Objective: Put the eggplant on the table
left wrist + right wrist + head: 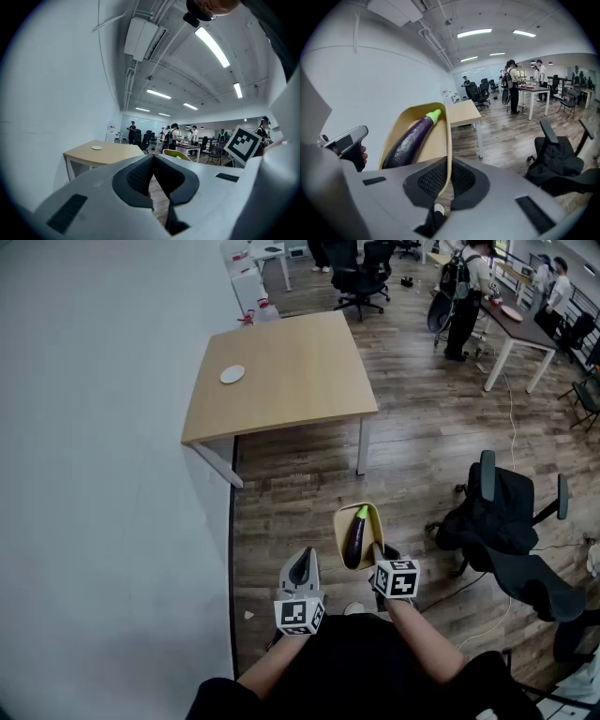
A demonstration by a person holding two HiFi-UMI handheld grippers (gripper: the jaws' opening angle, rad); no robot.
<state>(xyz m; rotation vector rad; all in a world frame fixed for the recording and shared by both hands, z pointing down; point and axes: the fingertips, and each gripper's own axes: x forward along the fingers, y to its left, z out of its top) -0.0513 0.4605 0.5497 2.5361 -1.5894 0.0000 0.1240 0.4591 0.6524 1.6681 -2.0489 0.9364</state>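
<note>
A dark purple eggplant (356, 538) (411, 138) with a green stem lies in a shallow yellow tray (339, 521) (446, 136). My right gripper (377, 555) (447, 177) is shut on the tray's near rim and holds it above the wooden floor. Just left of it, my left gripper (302, 568) (153, 160) is shut with nothing between its pads. The light wooden table (281, 371) (101, 152) (464, 112) stands further ahead against the wall. It carries only a small white disc (232, 374).
A white wall (103, 474) runs along the left. A black office chair (511, 531) stands on the floor to the right. More chairs, a white-legged table (525, 329) and several people are at the far end of the room.
</note>
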